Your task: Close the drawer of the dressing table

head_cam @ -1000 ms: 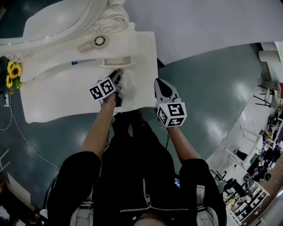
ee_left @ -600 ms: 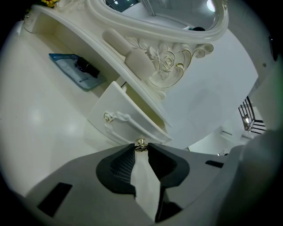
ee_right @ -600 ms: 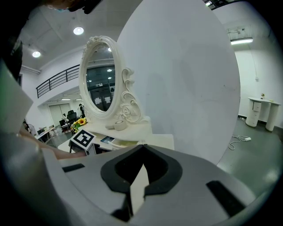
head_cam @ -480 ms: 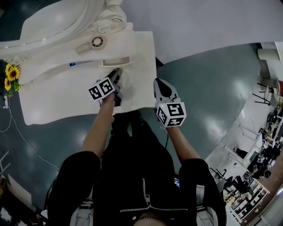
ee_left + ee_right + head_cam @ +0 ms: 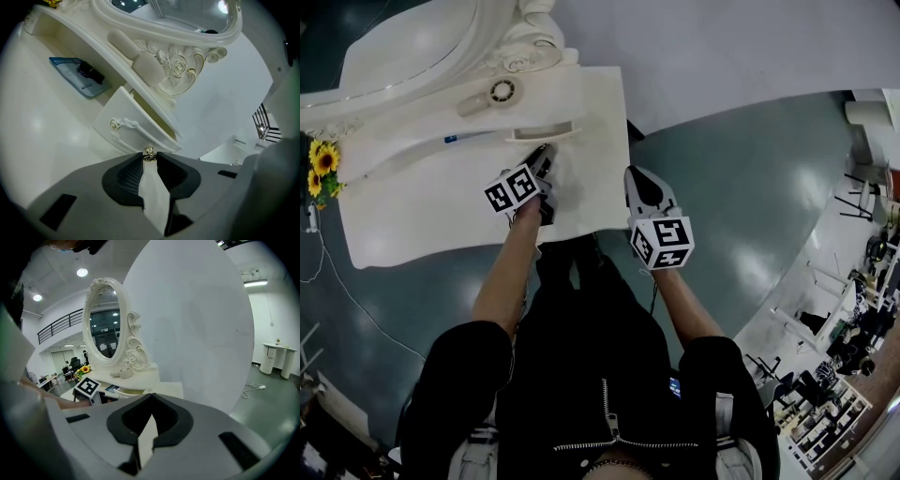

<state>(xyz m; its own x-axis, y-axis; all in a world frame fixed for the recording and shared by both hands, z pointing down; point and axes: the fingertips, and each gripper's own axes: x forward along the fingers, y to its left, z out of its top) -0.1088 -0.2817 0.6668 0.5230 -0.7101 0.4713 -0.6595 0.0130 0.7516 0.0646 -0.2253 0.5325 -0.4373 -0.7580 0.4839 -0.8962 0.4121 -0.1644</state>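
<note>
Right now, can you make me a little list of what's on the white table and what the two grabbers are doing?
Drawer: open, sticking out of the dressing table
Left gripper: shut on the drawer's gold knob
Right gripper: shut, empty, by the table's edge
Blue tray: beside the drawer, something dark in it
Sunflowers: at the table's left end

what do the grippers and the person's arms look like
The left gripper and the right gripper both have pale grey bodies with black ribbed pads inside the fingers. Each carries a white cube printed with black square markers. The person wears a black zipped jacket whose sleeves end near the elbows.
</note>
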